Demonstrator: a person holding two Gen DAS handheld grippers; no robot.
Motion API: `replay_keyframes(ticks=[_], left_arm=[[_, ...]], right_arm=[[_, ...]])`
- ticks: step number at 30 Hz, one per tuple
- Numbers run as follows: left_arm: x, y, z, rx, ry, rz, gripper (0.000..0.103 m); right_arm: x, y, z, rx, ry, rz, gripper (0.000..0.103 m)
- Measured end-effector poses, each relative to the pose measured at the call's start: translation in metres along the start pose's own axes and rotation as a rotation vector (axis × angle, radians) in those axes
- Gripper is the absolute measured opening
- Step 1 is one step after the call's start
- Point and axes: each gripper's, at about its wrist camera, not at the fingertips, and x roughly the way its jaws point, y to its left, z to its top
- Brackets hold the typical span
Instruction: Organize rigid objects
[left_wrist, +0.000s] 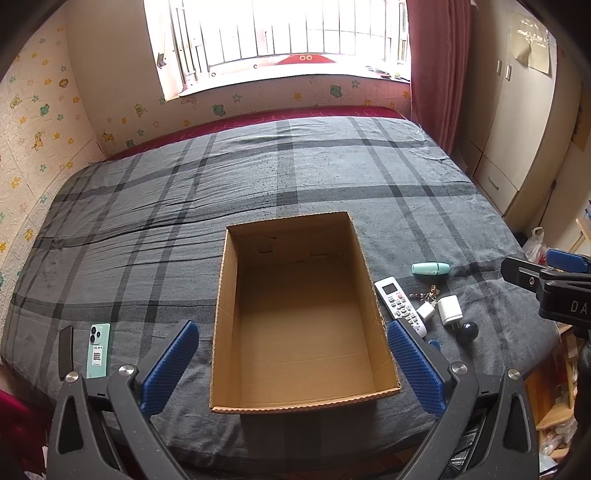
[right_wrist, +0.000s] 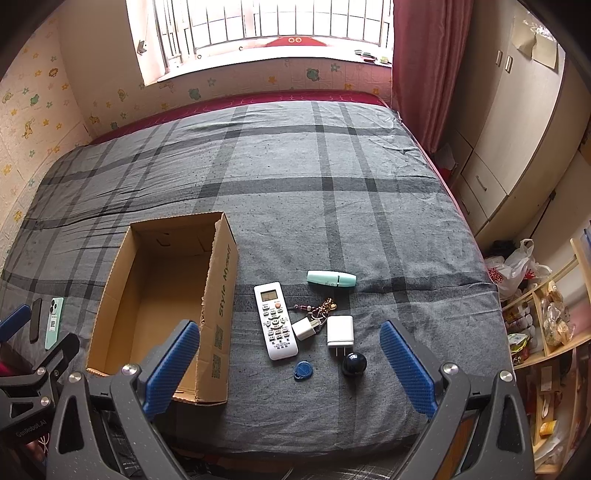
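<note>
Far left of the left gripper (left_wrist: 291, 363) lie a dark phone (left_wrist: 65, 352) and a mint phone (left_wrist: 98, 350), side by side on the plaid bedspread (left_wrist: 295, 166). That gripper hangs wide open, holding nothing — the empty cardboard box (left_wrist: 221, 314) sits straight ahead between its fingers. The right gripper (right_wrist: 290, 363) is equally spread and empty; ahead of it lie a white remote (right_wrist: 275, 320), blue tag (right_wrist: 302, 369), keys (right_wrist: 325, 308), two white chargers (right_wrist: 303, 329), a mint tube (right_wrist: 331, 278) and a dark ball (right_wrist: 354, 364).
</note>
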Motion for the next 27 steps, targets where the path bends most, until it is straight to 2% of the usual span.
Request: replay_keyframes(ticks=[27], left_arm=[[0.0018,0.0015,0.001,0.0,0.0,-0.004,0.103]], right_arm=[[0.0046,0.0031,0.0008,0.0,0.002,0.004,0.1]])
